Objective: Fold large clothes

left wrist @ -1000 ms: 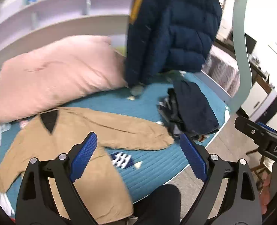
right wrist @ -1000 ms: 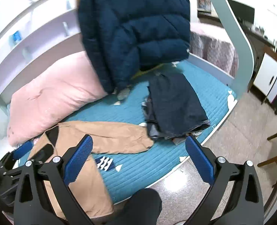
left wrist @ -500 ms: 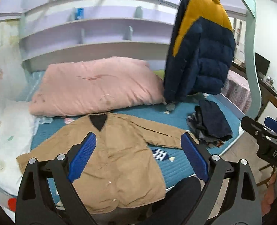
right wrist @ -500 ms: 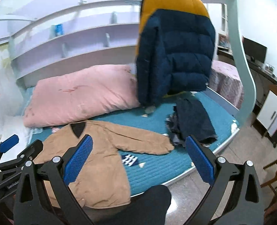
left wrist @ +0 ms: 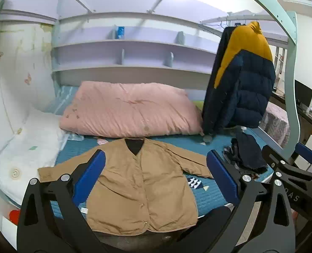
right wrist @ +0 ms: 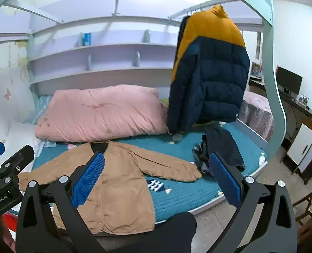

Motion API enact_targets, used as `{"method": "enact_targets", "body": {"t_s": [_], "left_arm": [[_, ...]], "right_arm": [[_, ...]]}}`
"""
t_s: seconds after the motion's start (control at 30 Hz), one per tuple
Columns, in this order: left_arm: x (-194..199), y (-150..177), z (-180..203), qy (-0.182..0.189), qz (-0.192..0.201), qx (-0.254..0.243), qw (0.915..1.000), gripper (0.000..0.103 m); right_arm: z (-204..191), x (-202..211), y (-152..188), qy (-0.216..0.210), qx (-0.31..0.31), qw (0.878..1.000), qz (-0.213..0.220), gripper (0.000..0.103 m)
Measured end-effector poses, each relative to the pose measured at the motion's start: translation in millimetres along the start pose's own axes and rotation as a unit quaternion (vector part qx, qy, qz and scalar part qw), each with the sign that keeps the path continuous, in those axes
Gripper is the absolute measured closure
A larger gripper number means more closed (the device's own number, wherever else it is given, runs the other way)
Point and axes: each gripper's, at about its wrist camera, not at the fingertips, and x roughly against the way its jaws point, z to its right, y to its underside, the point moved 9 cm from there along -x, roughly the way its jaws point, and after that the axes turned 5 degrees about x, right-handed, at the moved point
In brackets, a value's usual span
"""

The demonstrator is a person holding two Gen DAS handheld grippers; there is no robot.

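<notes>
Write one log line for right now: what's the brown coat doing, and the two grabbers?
brown coat: flat on bed, unfolded | left gripper: opening, empty | right gripper: open, empty

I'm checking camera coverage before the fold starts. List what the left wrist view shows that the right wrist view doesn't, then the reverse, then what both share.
Only the left wrist view: the white pillow at the bed's left end, and the right gripper coming in from the right.

Only the right wrist view: the white cabinet beside the bed, a wooden chair on the floor, and the left gripper at the left edge.

Both: the tan jacket spread flat on the teal mattress, the pink duvet, the hanging navy and yellow puffer jacket, the dark clothes pile and the monitor.
</notes>
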Motion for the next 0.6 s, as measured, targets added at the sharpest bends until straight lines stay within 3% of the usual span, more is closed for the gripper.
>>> {"method": "enact_targets", "body": {"t_s": [0.17,0.6], "left_arm": [[24,-6,-17,-0.026,0.029,0.002,0.9992,0.005],[45,-9,-40,-0.063,0.047,0.005,0.9969,0.005]], "right_arm": [[-16,11,-3,-0.013,0.002,1.000,0.020,0.007],[-45,17,-9,-0.063,0.001,0.997,0.040,0.007]]}}
